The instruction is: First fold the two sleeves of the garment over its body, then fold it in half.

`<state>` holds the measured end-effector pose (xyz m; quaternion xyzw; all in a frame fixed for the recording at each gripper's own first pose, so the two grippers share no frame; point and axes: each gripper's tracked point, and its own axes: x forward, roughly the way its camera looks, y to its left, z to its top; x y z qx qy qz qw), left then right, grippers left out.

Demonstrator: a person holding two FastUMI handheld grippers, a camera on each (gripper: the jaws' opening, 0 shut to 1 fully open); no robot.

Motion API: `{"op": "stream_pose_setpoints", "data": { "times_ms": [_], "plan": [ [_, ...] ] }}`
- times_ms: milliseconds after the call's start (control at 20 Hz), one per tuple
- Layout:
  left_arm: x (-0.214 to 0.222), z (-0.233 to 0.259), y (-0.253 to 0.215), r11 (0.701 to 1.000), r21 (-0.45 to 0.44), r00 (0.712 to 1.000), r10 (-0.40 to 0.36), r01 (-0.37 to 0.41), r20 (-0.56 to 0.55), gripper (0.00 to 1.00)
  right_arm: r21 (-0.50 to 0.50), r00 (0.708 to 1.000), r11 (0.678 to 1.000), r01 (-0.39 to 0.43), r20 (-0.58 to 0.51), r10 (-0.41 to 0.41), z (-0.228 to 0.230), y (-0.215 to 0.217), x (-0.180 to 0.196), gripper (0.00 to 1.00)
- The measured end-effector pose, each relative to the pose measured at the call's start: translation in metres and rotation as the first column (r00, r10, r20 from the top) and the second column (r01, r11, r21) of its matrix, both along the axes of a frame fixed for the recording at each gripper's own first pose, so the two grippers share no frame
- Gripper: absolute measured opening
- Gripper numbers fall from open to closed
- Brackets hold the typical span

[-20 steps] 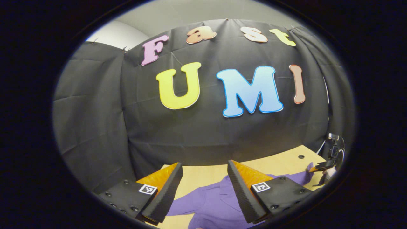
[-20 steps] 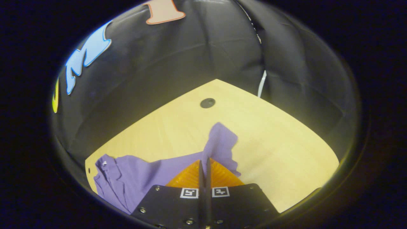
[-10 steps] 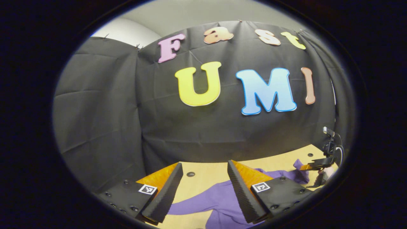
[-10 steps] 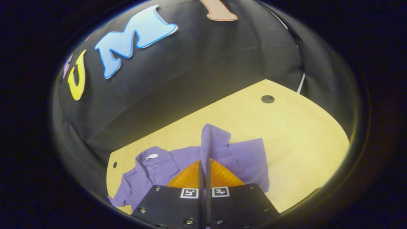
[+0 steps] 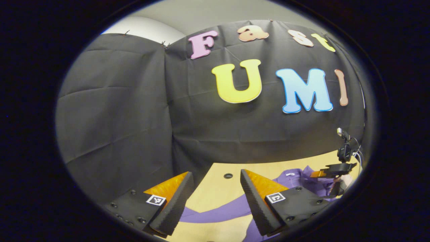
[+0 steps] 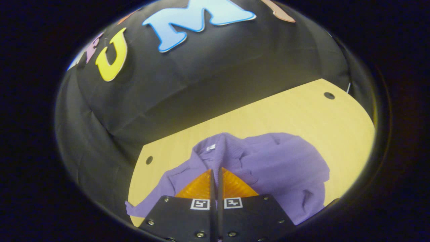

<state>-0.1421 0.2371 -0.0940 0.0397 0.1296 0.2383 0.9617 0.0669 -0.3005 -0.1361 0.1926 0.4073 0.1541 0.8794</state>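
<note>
A purple shirt (image 6: pixel 282 168) lies on the wooden table (image 6: pixel 268 114), collar with a small white tag (image 6: pixel 211 147) toward the back wall. My right gripper (image 6: pixel 216 171) is shut on one sleeve's cloth (image 6: pixel 224 148), which stands up from the fingertips over the shirt's body. The other sleeve (image 6: pixel 151 201) trails flat toward the left. In the left gripper view my left gripper (image 5: pixel 216 174) hovers open above that flat sleeve (image 5: pixel 218 210), holding nothing. Far right in that view, the right gripper (image 5: pixel 324 173) hangs over the shirt (image 5: pixel 302 176).
Black cloth walls close the table at the back and left. Small dark holes mark the tabletop (image 6: pixel 329 95) (image 6: pixel 149 160) (image 5: pixel 228 175). Bare wood lies behind the collar and to the shirt's right. A hand (image 5: pixel 346 183) holds the right gripper.
My right gripper has carried the pinched sleeve inward from the bare table to above the shirt's body. The left gripper, still open, has drifted left toward the flat sleeve.
</note>
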Motion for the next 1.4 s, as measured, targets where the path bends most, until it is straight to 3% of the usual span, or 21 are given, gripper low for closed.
{"op": "stream_pose_setpoints", "data": {
  "times_ms": [400, 800, 900, 1050, 1150, 1400],
  "plan": [
    [-0.043, -0.021, 0.071, 0.995, -0.005, 0.995, 0.097, -0.097, -0.04, 0.93, -0.013, 0.984, 0.985, -0.172, -0.048, 0.171, -0.001, -0.007, -0.007, 0.01],
    [-0.064, -0.069, 0.103, 0.991, -0.036, 0.988, 0.127, -0.13, -0.083, 0.94, -0.089, 0.969, 0.972, -0.219, -0.135, 0.206, -0.023, 0.01, -0.013, 0.02],
    [-0.066, -0.085, 0.109, 0.989, -0.042, 0.985, 0.136, -0.141, -0.103, 0.93, -0.082, 0.964, 0.97, -0.231, -0.158, 0.216, -0.03, 0.009, -0.021, 0.09],
    [-0.068, -0.108, 0.113, 0.985, -0.078, 0.983, 0.142, -0.151, -0.117, 0.95, -0.08, 0.956, 0.963, -0.257, -0.165, 0.241, -0.03, 0.014, -0.03, 0.51],
    [-0.069, -0.129, 0.118, 0.984, -0.094, 0.981, 0.14, -0.153, -0.137, 0.95, -0.085, 0.956, 0.96, -0.267, -0.15, 0.253, -0.025, 0.015, -0.035, 0.94],
    [-0.07, -0.183, 0.131, 0.979, -0.119, 0.962, 0.131, -0.163, -0.238, 0.96, -0.089, 0.954, 0.954, -0.285, -0.12, 0.274, -0.004, 0.008, -0.042, 0.94]
  ]
}}
